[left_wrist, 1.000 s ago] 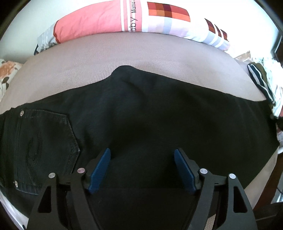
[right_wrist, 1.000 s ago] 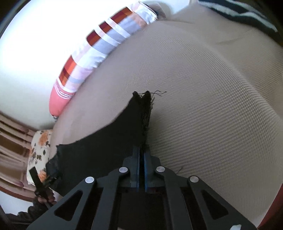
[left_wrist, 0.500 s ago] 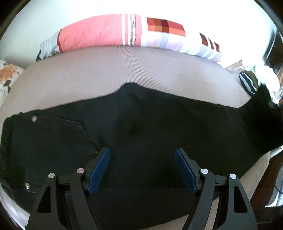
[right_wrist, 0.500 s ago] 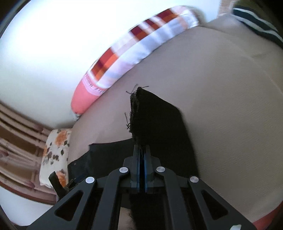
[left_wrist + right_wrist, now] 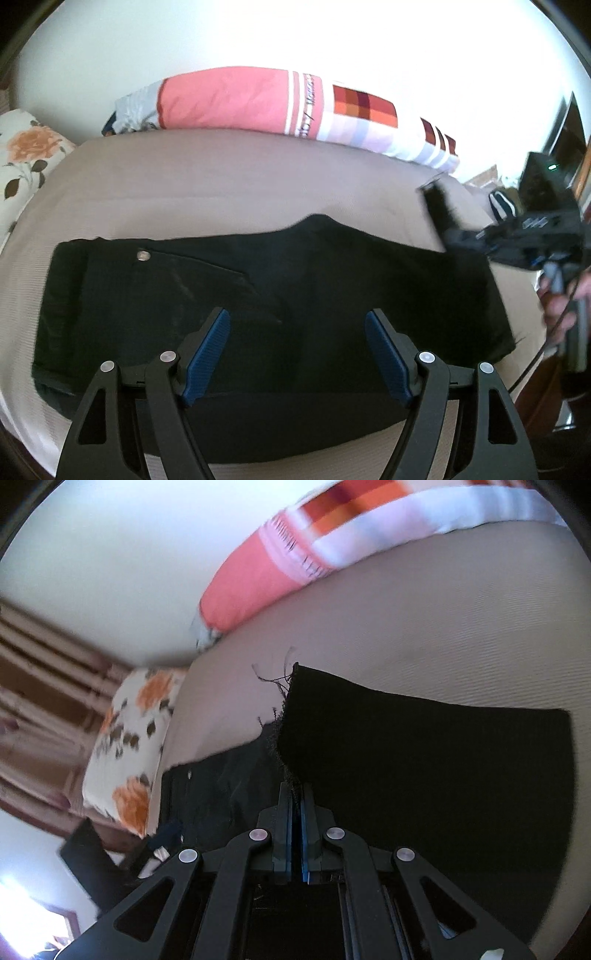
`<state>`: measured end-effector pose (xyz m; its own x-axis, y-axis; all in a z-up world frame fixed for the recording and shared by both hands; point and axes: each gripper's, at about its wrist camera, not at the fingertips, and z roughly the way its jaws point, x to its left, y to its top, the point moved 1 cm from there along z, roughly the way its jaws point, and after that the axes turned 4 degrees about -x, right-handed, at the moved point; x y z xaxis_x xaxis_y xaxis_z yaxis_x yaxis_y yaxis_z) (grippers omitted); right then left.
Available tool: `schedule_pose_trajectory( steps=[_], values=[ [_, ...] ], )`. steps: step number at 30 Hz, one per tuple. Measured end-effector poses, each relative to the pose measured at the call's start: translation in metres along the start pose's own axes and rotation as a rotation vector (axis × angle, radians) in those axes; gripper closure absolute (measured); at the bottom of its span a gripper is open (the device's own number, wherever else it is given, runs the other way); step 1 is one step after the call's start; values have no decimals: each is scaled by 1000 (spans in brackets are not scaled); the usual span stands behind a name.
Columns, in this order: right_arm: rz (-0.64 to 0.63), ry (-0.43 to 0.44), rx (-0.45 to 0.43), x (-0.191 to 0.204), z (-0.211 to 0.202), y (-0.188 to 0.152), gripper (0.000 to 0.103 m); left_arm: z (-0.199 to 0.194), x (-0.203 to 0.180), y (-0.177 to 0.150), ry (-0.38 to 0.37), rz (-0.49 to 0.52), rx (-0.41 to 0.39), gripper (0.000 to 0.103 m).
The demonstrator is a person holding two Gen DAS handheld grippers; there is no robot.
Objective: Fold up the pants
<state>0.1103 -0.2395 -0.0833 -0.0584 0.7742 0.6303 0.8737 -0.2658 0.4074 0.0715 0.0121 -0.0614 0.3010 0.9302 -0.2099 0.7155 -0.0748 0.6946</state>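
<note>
Black pants lie across a beige bed, waist and back pocket to the left. My left gripper is open and empty, hovering above the middle of the pants. My right gripper is shut on the frayed hem of the pant leg and holds it lifted over the rest of the pants. In the left wrist view the right gripper shows at the right edge with the hem raised.
A long pink, white and checked bolster lies along the far edge of the bed. A floral pillow sits at the left end. A striped cloth lies at the right end.
My right gripper has carried the leg hem up and leftward toward the waist, folding the leg over. My left gripper has pulled back and up, so more of the pants show.
</note>
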Motion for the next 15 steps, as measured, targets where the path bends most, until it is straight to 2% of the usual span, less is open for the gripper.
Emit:
schedule_pose_trajectory(
  steps=[2, 7, 9, 12, 15],
  values=[
    [-7, 18, 48, 11, 28, -5, 99, -6, 8, 1, 1, -13, -7, 27],
    [-76, -18, 139, 29, 84, -20, 99, -12, 22, 1, -23, -49, -8, 27],
    [-114, -51, 176, 31, 100, -26, 92, -12, 24, 1, -39, -55, -2, 27],
    [-87, -32, 184, 30, 100, -26, 81, -8, 20, 2, -74, -49, 18, 27],
    [-77, -14, 144, 32, 76, -25, 79, -3, 16, 0, -147, -61, 53, 27]
  ],
)
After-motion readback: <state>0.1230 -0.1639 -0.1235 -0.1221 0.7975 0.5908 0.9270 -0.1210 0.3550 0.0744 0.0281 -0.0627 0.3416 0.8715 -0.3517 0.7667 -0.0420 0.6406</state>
